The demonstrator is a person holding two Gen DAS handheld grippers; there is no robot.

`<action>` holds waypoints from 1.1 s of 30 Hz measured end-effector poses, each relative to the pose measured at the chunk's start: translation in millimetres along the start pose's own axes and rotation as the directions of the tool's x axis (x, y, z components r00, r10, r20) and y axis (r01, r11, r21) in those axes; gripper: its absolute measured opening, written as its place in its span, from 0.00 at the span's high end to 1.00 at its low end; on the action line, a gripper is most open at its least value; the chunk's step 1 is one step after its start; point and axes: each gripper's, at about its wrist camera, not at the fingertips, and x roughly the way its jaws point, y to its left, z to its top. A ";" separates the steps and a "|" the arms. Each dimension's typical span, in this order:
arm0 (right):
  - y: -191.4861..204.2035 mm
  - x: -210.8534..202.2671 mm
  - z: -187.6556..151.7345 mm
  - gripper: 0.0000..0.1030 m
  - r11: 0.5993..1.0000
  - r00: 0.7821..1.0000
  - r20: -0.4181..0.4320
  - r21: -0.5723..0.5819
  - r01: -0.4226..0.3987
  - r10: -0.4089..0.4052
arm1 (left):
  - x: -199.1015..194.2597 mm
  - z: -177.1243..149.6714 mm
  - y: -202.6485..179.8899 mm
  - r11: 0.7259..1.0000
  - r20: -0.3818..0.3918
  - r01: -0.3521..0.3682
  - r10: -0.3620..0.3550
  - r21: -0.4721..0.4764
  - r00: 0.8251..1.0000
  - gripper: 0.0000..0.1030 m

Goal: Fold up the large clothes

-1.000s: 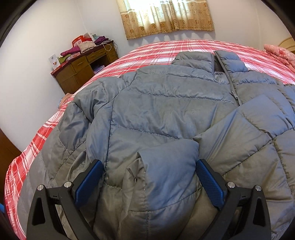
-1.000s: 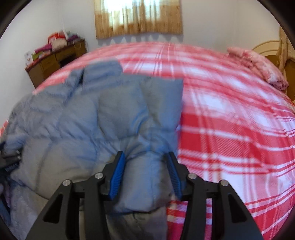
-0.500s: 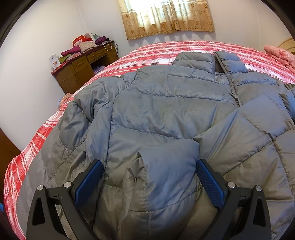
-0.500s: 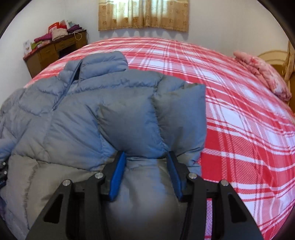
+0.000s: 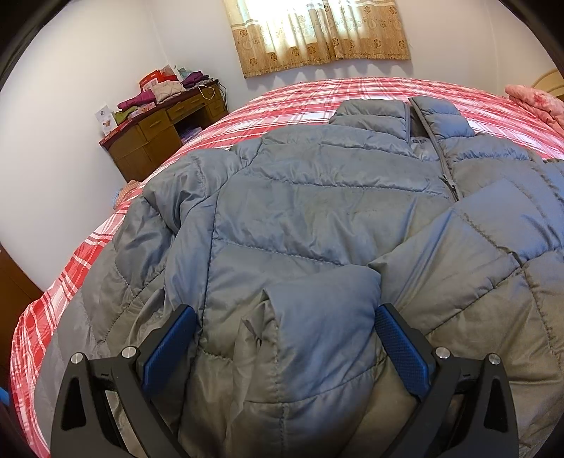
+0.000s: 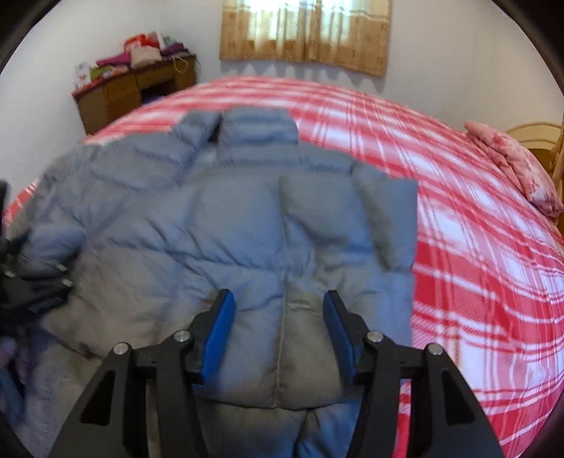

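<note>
A grey puffer jacket (image 5: 317, 218) lies front up on the red plaid bed (image 5: 317, 95), collar toward the window. Its left sleeve is folded across the chest, and the cuff end lies between the wide-set fingers of my left gripper (image 5: 283, 317), which is open. In the right wrist view the other sleeve (image 6: 299, 246) is laid over the jacket (image 6: 158, 218). The right gripper (image 6: 278, 306) straddles the sleeve's cuff end, and its jaws are opening with the fabric still between them. The left gripper's black frame (image 6: 21, 292) shows at that view's left edge.
A wooden desk (image 5: 158, 134) piled with clothes stands against the far left wall. A pink pillow (image 6: 511, 165) lies at the bed's right side, by a wicker headboard. Bare plaid sheet (image 6: 476, 264) stretches right of the jacket. Curtains (image 5: 317, 31) hang over the window.
The right gripper brought its sleeve down and inward onto the jacket, and its jaws have widened. The left gripper and its sleeve have not moved.
</note>
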 end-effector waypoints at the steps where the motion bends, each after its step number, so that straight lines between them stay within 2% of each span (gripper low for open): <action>1: 0.2 3.9 -0.9 0.45 1.000 1.000 -0.006 0.001 0.002 -0.002 | 0.1 -0.1 0.3 1.000 0.000 0.001 -0.001 -0.001 1.000 0.01; 26: -5.8 10.6 0.4 0.38 1.000 1.000 -0.007 0.014 0.026 -0.026 | 0.3 3.9 -7.2 1.000 -0.009 -0.017 0.017 0.016 1.000 0.01; 28: -6.6 9.6 0.8 0.35 1.000 1.000 -0.011 0.018 0.023 -0.023 | 0.7 5.5 -5.4 1.000 -0.019 -0.001 0.001 0.010 1.000 0.01; 29: -7.8 7.4 1.6 0.31 1.000 1.000 -0.012 0.018 0.016 -0.015 | -0.4 7.2 -1.2 1.000 -0.034 0.022 -0.021 0.002 0.999 0.01; 30: -8.0 3.7 1.3 0.22 1.000 1.000 -0.009 0.015 0.014 -0.014 | -4.7 8.9 6.6 0.999 -0.044 0.039 -0.039 -0.020 0.998 0.01; 32: -7.5 -12.4 -2.1 0.11 0.999 0.999 0.017 -0.001 0.033 -0.033 | -19.5 12.4 24.7 0.997 -0.030 0.044 -0.046 -0.066 0.998 0.01; 33: -7.7 -20.2 -4.5 0.09 0.999 0.999 0.029 -0.002 0.037 -0.037 | -35.0 14.1 41.5 0.994 0.005 0.059 -0.059 -0.097 0.998 0.01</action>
